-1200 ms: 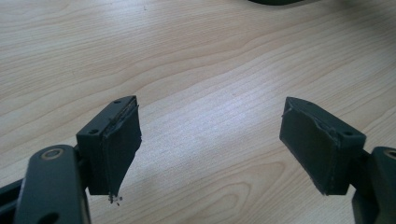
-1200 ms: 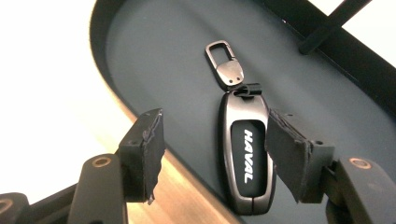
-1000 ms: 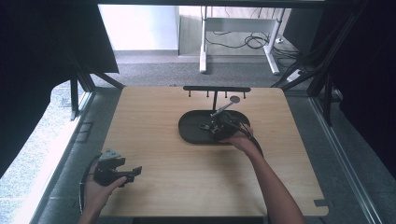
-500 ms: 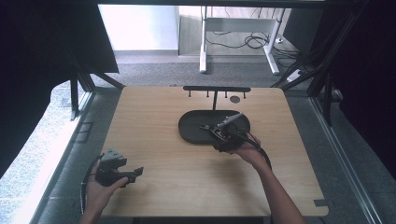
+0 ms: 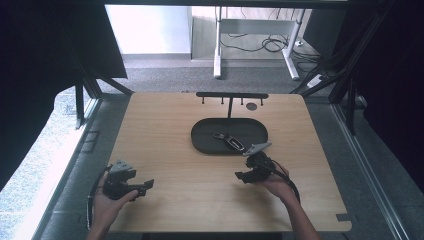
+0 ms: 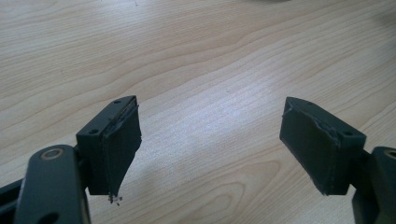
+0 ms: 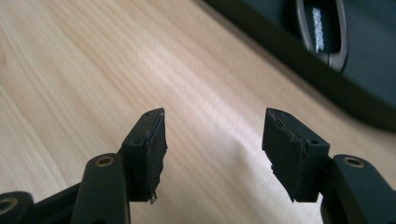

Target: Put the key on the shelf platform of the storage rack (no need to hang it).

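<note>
Right hand-held gripper (image 5: 244, 175) sits low over the desk (image 5: 165, 125), just in front of the near rim of the black oval tray (image 5: 205, 142), with its grey three-cornered plate overlapping the tray's near right edge in the high view. Its jaws stand apart with nothing between them; in the right gripper view (image 7: 212, 154) only bare wood grain lies between the two black pads (image 7: 152, 149), so it is released. Compared with a second ago, when this hand-held gripper was over the tray itself, it has drawn back toward the person and now hangs clear of the tray's inside.

Inside the tray lies the car key fob (image 5: 231, 141), flat on the tray floor, slightly right of centre, its long side running diagonally. In the right gripper view the fob (image 7: 327, 28) shows at the top right, dark with a silvery rim, resting in the tray (image 7: 299, 79) and well apart from the jaws.

Left hand-held gripper (image 5: 148, 185) is held at the near left corner of the desk, well apart from the tray, pointing right. Its jaws are spread wide and empty; the left gripper view (image 6: 210, 149) shows plain desk surface (image 6: 210, 56) between them.

Behind the tray stands a black T-shaped rack (image 5: 231, 95) with small hooks under its crossbar, and a small round dark disc (image 5: 251, 106) lies on the desk just beside it.
</note>
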Action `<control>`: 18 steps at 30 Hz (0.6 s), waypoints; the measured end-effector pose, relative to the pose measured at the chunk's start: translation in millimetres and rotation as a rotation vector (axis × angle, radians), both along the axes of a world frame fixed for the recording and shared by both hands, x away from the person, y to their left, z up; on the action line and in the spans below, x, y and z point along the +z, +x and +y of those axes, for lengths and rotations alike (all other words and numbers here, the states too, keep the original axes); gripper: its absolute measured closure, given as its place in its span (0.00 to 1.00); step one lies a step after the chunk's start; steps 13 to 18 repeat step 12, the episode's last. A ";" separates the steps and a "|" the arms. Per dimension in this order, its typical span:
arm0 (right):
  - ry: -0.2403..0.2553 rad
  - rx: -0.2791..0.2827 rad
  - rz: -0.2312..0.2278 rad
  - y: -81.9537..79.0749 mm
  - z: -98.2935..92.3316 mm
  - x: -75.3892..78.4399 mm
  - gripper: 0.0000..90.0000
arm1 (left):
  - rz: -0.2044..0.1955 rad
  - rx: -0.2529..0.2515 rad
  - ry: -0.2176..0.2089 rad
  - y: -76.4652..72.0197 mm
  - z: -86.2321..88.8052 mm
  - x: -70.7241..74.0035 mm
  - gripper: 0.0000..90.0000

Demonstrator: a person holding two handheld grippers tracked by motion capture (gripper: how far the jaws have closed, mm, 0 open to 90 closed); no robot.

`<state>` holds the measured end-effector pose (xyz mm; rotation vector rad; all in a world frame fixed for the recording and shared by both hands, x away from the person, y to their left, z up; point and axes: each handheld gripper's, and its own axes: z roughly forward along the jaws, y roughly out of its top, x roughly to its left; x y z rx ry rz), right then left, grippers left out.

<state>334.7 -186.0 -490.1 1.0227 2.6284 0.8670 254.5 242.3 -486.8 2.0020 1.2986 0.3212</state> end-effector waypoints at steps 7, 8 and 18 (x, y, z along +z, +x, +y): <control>0.016 -0.015 -0.004 -10.5 -9.7 -8.8 0.44 | 0.002 0.000 0.004 0.3 -0.5 -0.3 0.23; 0.016 -0.018 -0.007 -10.8 -9.9 -8.2 0.45 | 0.003 0.001 0.005 0.2 -0.3 -0.3 0.23; 0.033 -0.035 -0.017 -12.2 -9.9 -6.4 0.44 | 0.000 0.003 0.003 0.4 -0.2 -0.1 0.23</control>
